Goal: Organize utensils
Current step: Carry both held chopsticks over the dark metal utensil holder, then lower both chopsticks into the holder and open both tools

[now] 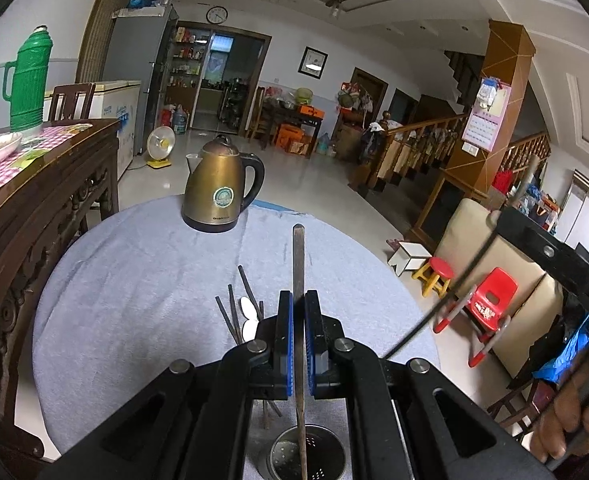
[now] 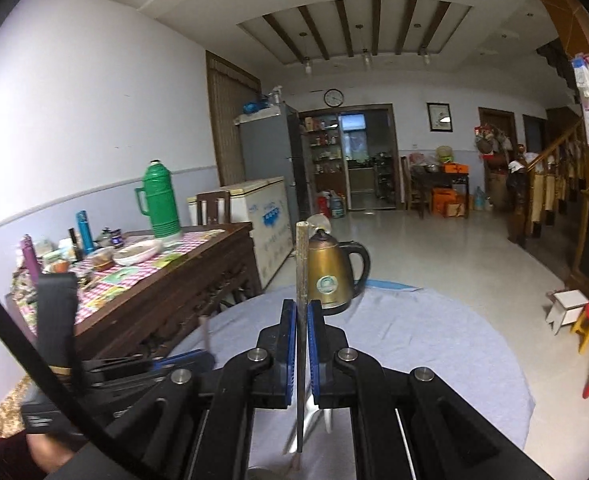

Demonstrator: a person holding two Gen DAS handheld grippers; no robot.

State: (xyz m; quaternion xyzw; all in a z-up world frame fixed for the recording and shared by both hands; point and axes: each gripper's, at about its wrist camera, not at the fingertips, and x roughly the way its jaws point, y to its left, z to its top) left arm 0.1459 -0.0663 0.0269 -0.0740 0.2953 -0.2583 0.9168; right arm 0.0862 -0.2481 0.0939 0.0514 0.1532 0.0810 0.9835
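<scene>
left gripper (image 1: pixel 299 312) clenched on chopstick (image 1: pixel 297 256), long axis running away toward kettle (image 1: pixel 219 186), lower end in holder (image 1: pixel 306 454) on table (image 1: pixel 134 280). right gripper (image 2: pixel 301 322) clenched on second chopstick (image 2: pixel 302 264), upright, tip above kettle.

The perforated holder (image 1: pixel 308 456) is cut off by the left wrist view's lower edge. Gripper bodies hide the lower ends of the spoons (image 1: pixel 249 318) and dark chopsticks (image 1: pixel 230 312). Motion blur obscures the utensils (image 2: pixel 312 420) beneath the right gripper (image 2: pixel 302 354).
</scene>
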